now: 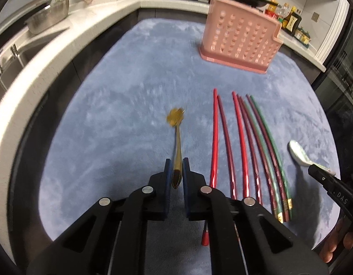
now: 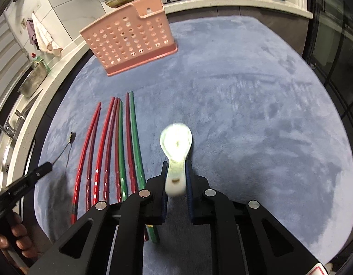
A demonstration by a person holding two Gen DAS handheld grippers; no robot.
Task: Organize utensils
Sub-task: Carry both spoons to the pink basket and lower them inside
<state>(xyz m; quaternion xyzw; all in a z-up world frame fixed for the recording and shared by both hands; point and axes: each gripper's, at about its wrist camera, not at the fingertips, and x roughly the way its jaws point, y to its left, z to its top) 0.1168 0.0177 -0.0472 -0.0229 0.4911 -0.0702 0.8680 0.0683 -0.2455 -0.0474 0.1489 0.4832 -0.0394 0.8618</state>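
Utensils are split between the mat and the two tongs: seven chopsticks in red, maroon and green lie side by side on the blue mat, tips toward 12 o'clock, butt ends toward the cameras. The left gripper is closed narrowly on the handle of a gold fork, whose head points to 12 o'clock over the mat, just left of the chopstick row. The right gripper clamps the handle of a white ceramic spoon, bowl facing up and pointing to 12 o'clock, just right of the chopsticks. A pink perforated holder stands upright on the far part of the mat, at about 1 o'clock in the left view and 11 o'clock in the right view, well apart from the chopstick tips. Beyond the mat runs a white counter with a metal pot
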